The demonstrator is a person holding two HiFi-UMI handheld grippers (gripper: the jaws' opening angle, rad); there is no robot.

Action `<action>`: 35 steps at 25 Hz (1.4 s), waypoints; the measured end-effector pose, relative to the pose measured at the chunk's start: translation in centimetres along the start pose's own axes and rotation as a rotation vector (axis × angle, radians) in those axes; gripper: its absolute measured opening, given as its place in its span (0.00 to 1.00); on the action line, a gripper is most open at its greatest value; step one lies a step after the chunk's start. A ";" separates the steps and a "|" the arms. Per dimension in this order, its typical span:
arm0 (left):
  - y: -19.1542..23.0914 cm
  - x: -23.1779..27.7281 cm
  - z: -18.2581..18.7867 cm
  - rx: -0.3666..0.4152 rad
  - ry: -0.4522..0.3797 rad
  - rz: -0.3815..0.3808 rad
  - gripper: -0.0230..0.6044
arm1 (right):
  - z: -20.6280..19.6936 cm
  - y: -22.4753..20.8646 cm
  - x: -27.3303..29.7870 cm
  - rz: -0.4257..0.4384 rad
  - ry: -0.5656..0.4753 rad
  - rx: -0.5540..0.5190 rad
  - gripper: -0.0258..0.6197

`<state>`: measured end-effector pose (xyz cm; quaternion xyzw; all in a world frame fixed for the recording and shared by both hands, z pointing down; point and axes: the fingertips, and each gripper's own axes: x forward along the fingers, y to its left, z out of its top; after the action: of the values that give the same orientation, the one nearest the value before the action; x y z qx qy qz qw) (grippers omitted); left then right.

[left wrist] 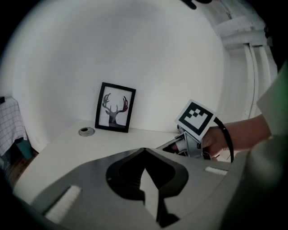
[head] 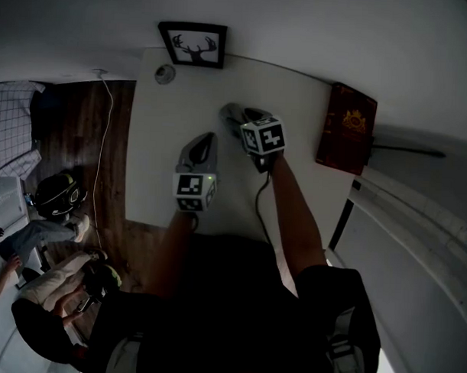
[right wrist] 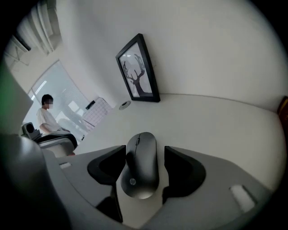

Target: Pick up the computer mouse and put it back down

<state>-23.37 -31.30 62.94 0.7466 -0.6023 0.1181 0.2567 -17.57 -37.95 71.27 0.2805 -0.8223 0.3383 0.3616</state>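
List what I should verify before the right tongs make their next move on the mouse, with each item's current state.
1. Mouse between the right tongs: ok, it lies lengthwise between the two pads.
2. Right tongs open: ok, the jaws stand wide and are not gripping the mouse.
3. Mouse resting on the table: ok, it lies flat with its top up.
4. Left tongs out of the way: ok, they are shut, empty and off to the side.
5. Picture frame clear: ok, it stands at the back of the table, well apart from the mouse.
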 end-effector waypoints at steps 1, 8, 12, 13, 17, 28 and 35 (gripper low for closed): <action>0.1 0.0 -0.1 -0.003 0.002 0.001 0.04 | 0.0 0.0 0.0 -0.001 0.003 0.007 0.48; 0.9 -0.1 -0.5 -0.013 0.000 0.012 0.04 | -0.3 0.7 0.5 -0.029 0.001 -0.033 0.50; 1.3 -0.3 -0.7 -0.019 0.001 0.024 0.04 | -0.8 1.9 0.6 -0.033 0.044 -0.106 0.45; 1.4 -0.4 -0.7 -0.020 0.001 0.025 0.04 | -0.8 2.3 0.6 -0.031 0.049 -0.129 0.45; 1.8 -0.8 -0.7 -0.024 -0.002 0.034 0.04 | -0.7 3.2 0.5 -0.093 0.072 -0.316 0.44; 3.1 -1.7 -1.2 -0.028 -0.001 0.066 0.04 | -0.5 5.8 -1.1 -0.126 -0.006 -0.450 0.30; 2.9 -2.0 -1.4 -0.028 0.001 0.070 0.04 | -1.5 7.7 -1.7 -0.118 0.007 -0.555 0.26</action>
<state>-26.44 -29.33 63.86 0.7212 -0.6297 0.1190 0.2630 -21.39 -31.76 67.92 0.2167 -0.8645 0.0794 0.4466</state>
